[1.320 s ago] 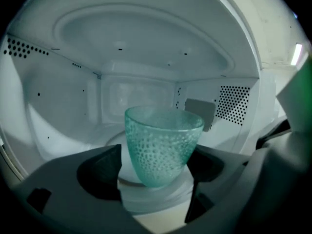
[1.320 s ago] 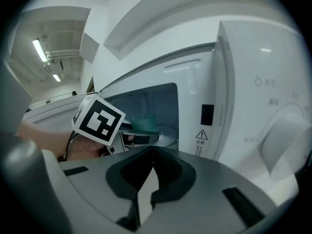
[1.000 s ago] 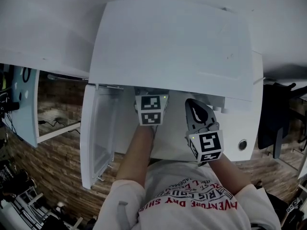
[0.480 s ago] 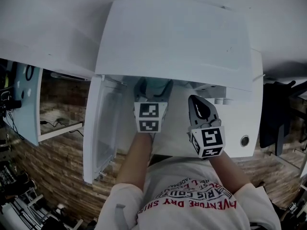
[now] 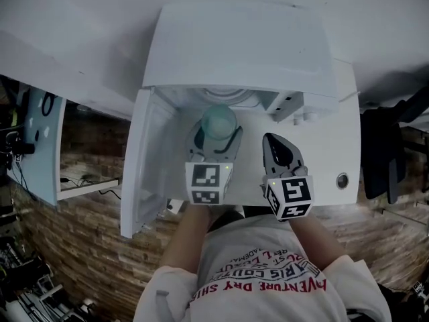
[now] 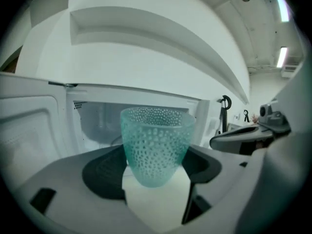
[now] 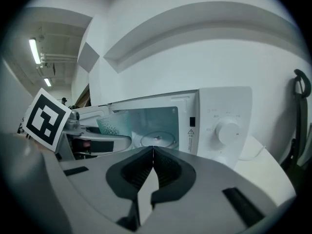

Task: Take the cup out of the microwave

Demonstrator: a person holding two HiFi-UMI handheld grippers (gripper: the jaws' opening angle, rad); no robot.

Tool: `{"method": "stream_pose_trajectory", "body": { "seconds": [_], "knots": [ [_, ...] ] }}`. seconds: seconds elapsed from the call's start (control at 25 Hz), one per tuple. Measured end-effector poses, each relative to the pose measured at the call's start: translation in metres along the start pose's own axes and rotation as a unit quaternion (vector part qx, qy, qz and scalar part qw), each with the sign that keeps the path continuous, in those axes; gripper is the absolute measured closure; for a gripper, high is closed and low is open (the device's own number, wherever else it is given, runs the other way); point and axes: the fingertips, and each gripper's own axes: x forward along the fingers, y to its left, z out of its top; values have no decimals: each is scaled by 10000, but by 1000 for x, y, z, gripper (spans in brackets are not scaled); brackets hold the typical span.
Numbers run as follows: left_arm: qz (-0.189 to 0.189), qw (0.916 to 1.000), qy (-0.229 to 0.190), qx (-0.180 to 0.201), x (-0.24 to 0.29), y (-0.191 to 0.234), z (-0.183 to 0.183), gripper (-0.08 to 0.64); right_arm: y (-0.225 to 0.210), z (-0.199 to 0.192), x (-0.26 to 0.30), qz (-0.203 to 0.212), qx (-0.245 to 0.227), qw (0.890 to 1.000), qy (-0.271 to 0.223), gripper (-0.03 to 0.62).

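White table (image 5: 335,146), white microwave (image 5: 241,45) standing on it with door (image 5: 144,166) open, wood-plank floor (image 5: 87,247) beneath

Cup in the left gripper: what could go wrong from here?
1. The left gripper holds the cup low on its tapered wall, so it might slip or tip.
2. The open door stands close on the left; a swing that way could knock it.
3. The right gripper is shut and empty, so it likely can't steady the cup quickly.
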Motion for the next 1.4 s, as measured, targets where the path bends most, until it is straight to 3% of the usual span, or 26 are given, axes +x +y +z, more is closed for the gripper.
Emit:
{"method": "stream_pose_trajectory", "body": {
  "seconds": [0.2,0.6,0.8,1.4],
  "knots": [
    [-201,9994,-79,263,-39,-18,6,204,14,3,-31,-119,43,9997,-205,581],
    [-246,9983,-474,215,-125,-42,32,204,55,36,-98,-192,-408,9953,-860,581],
    [-284,9950,-774,557,-162,-53,52,204,73,53,-123,-118,-560,9916,-1162,581],
    [-328,9941,-881,548,-193,-63,55,204,98,73,-154,-99,-865,9852,-1476,581]
  ]
}}
